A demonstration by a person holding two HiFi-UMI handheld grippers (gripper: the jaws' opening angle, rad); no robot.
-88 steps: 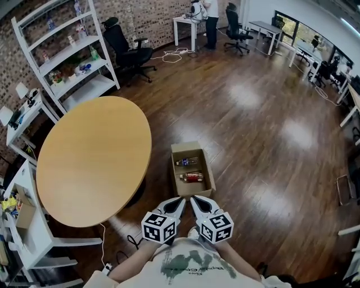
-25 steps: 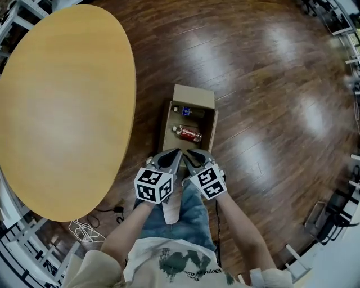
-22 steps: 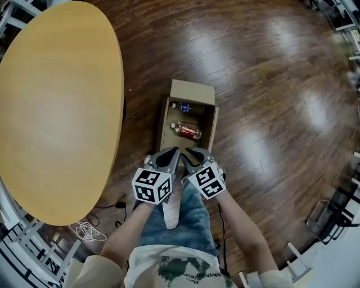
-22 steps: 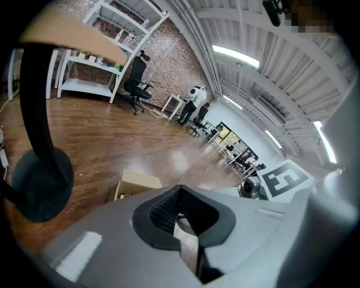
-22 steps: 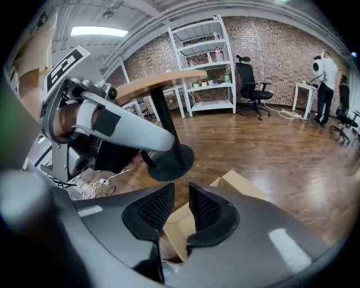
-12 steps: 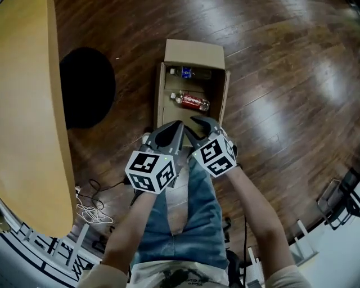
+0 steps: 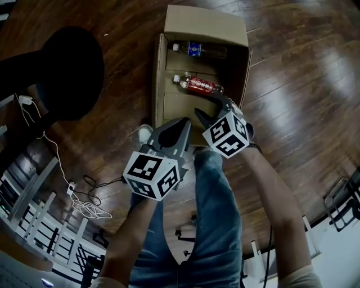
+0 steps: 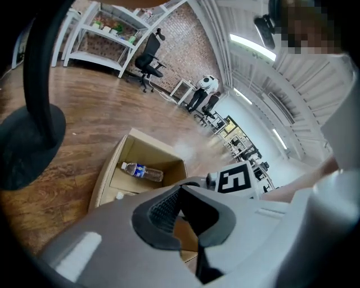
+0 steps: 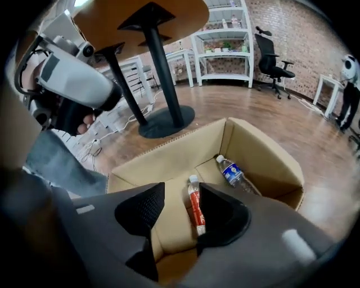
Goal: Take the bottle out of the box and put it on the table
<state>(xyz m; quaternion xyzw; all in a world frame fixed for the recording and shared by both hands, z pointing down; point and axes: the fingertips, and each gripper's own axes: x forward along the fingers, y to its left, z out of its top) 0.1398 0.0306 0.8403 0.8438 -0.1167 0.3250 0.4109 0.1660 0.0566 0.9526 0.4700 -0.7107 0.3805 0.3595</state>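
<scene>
- Head view: one open cardboard box (image 7: 179, 107) stands on the glossy dark plank floor (image 7: 292, 84). Two clear plastic bottles lie flat inside it, side by side and apart, both white-capped. The blue-label bottle (image 7: 197, 50) is by the far wall and the red-label bottle (image 7: 198, 84) is nearer the middle
- Head view: two grippers, each with one marker cube. The left gripper (image 7: 179, 126) is just outside the box's near edge. The right gripper (image 7: 214, 109) reaches over the near end of the box, just short of the red-label bottle
- Head view: one round black pedestal base (image 7: 62, 73) lies left of the box, and one loose white cable (image 7: 90, 208) lies on the floor
- Left gripper view: the left gripper (image 8: 180, 194) has its jaws clenched tip to tip, grasping nothing. Beyond them are the box (image 8: 112, 169) and the blue-label bottle (image 8: 142, 171) on its bottom
- Right gripper view: the right gripper (image 9: 181, 191) has its jaws released, and they have just been opening. The pads are black and ribbed. The red-label bottle (image 9: 196, 211) shows in the gap, lying on the bottom of the box (image 9: 169, 157), with neither pad pressing on it. The blue-label bottle (image 9: 232, 173) lies further in
- Right gripper view: one black column (image 9: 163, 73) carries the round wooden tabletop (image 9: 140, 14), seen from below
</scene>
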